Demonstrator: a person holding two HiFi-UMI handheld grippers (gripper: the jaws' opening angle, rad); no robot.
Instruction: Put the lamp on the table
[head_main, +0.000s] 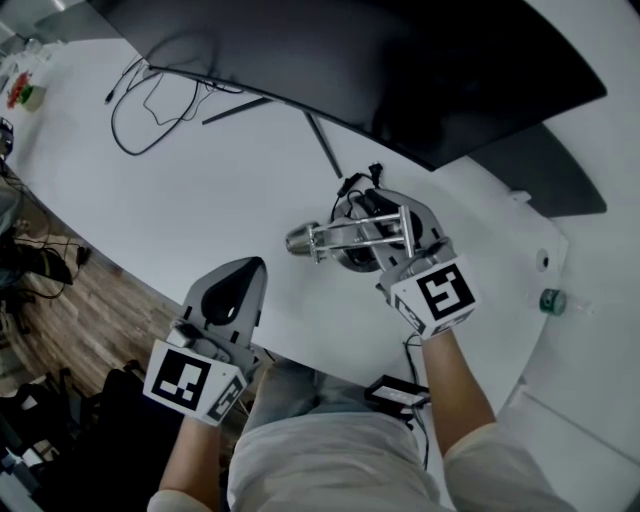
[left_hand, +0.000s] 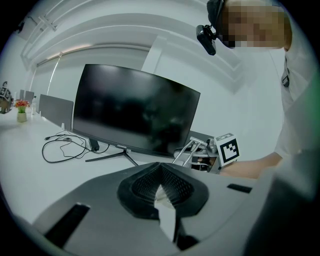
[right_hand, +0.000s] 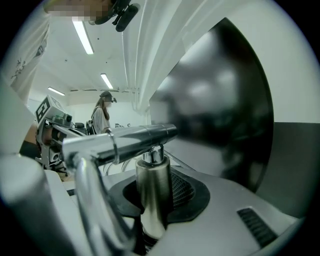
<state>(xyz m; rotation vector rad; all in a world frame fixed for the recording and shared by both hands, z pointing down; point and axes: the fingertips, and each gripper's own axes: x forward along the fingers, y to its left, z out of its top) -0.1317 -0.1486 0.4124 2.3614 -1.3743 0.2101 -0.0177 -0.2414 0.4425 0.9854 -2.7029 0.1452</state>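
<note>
Now | right gripper (head_main: 378, 222): clamped on lamp (head_main: 345, 236) post | left gripper (head_main: 243, 278): closed, empty, near left | advice: settle base flat on table (head_main: 200, 190) before letting go

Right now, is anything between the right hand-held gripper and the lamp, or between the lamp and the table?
Nothing visible. The lamp has its metal post between the jaws of the right hand-held gripper, and its base appears to rest on the white table, in front of the monitor.
</note>
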